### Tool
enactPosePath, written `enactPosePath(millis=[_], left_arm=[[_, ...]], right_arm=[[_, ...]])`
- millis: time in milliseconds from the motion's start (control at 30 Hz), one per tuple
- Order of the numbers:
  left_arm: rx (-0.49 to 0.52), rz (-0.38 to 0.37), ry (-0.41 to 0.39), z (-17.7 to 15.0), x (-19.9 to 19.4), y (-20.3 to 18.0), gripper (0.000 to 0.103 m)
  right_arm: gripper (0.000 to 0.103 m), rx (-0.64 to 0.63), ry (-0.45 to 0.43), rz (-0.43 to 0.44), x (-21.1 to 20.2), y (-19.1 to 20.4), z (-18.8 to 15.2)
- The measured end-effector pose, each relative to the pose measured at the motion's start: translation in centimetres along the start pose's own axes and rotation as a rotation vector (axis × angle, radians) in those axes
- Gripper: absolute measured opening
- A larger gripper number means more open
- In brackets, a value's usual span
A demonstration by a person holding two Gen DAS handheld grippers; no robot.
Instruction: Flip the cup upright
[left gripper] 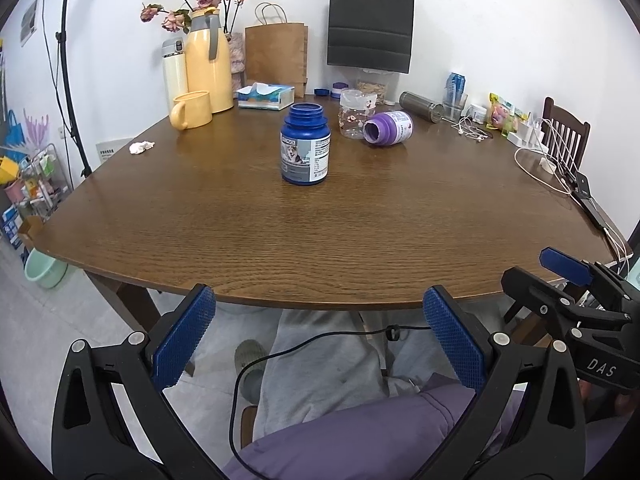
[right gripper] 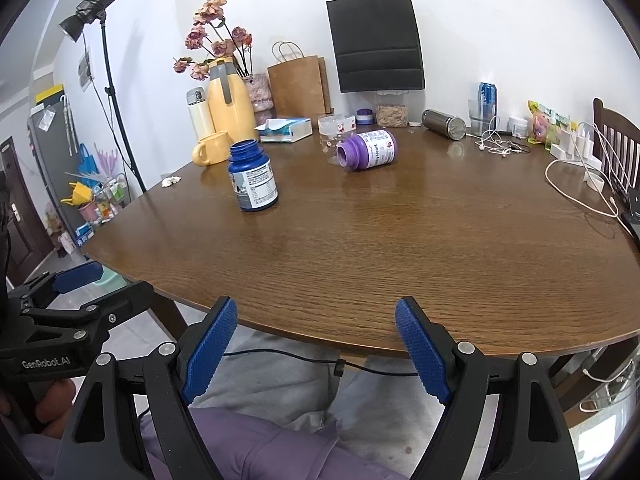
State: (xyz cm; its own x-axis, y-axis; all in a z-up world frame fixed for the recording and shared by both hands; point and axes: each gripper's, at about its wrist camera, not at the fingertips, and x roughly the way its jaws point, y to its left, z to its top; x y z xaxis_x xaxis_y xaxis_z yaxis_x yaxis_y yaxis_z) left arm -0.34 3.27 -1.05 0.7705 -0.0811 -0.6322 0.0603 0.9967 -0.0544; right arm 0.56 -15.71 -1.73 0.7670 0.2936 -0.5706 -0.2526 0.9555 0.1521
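In the left wrist view, the left gripper (left gripper: pixel 316 336) is held below the near edge of the brown table (left gripper: pixel 320 232), its jaws spread wide with nothing between them. The right gripper (left gripper: pixel 568 276) is seen at the right edge, and the letters "DAS" are printed on its black body; whether its jaws are spread cannot be told from this view. A blue bottle (left gripper: pixel 305 145) is stood upright near the middle of the table, lid off, with a dog pictured on its label; the small print cannot be read. Further back and to the right, a purple bottle (left gripper: pixel 388 128) is laid on its side, its open mouth turned to the left, just beside a clear cup (left gripper: pixel 356 114).

In the right wrist view, the right gripper (right gripper: pixel 316 350) is likewise held at the table's (right gripper: pixel 400 248) near edge, jaws released and empty. "GenRobot.AI" is written on the left gripper (right gripper: pixel 76 276) at the lower left. The purple bottle (right gripper: pixel 367 149) is shown lying on its side at the far middle, and part of its label reads "Heart". The blue bottle (right gripper: pixel 253 176) is stood upright to its left, well apart from both grippers.
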Motion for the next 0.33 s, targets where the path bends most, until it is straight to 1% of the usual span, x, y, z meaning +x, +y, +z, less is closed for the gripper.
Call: enactPosePath(millis=[167, 333], left_arm=[[0.007, -0.007, -0.019, 0.08, -0.34, -0.25, 0.103], [-0.002, -0.003, -0.014, -0.05, -0.54, -0.10, 0.103]], right_arm=[[0.086, 0.002, -0.012, -0.001, -0.22, -0.02, 0.00], [0.086, -0.004, -0.031, -0.001, -0.60, 0.16, -0.01]])
